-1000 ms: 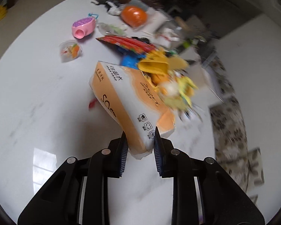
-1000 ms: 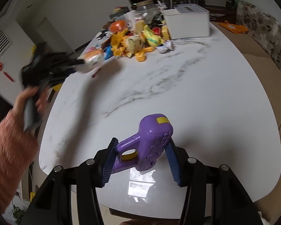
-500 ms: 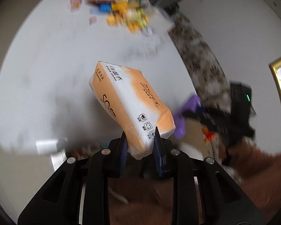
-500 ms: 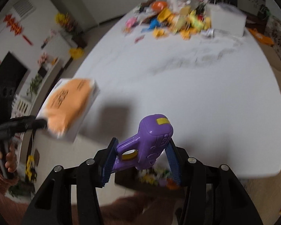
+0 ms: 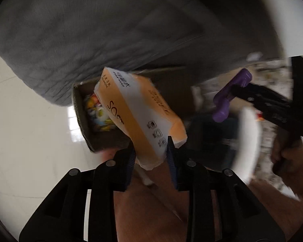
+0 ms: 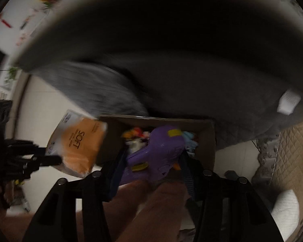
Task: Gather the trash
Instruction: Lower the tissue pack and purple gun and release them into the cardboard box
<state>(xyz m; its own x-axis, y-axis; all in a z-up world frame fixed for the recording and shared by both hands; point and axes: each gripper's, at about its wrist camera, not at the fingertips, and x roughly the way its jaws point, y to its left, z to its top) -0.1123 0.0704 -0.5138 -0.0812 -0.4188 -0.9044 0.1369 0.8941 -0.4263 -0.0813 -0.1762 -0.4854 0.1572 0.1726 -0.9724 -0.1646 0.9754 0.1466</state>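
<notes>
Jaws of both grippers have just been opening above a cardboard box (image 6: 209, 141) on the floor: the left gripper (image 5: 150, 151) has an orange tissue pack (image 5: 139, 113) between them, the right gripper (image 6: 151, 168) a purple toy gun (image 6: 161, 151), grip uncertain.

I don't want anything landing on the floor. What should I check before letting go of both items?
1. Cardboard box open on top: ok.
2. Purple toy above the box opening: ok.
3. Tissue pack above the opening: cannot tell; the right wrist view shows it beside the box wall.
4. Left gripper: jaws have just been opening, pack between them, pads touching it: ok.
5. Right gripper: jaws have just been opening, toy between them; contact: cannot tell.
</notes>
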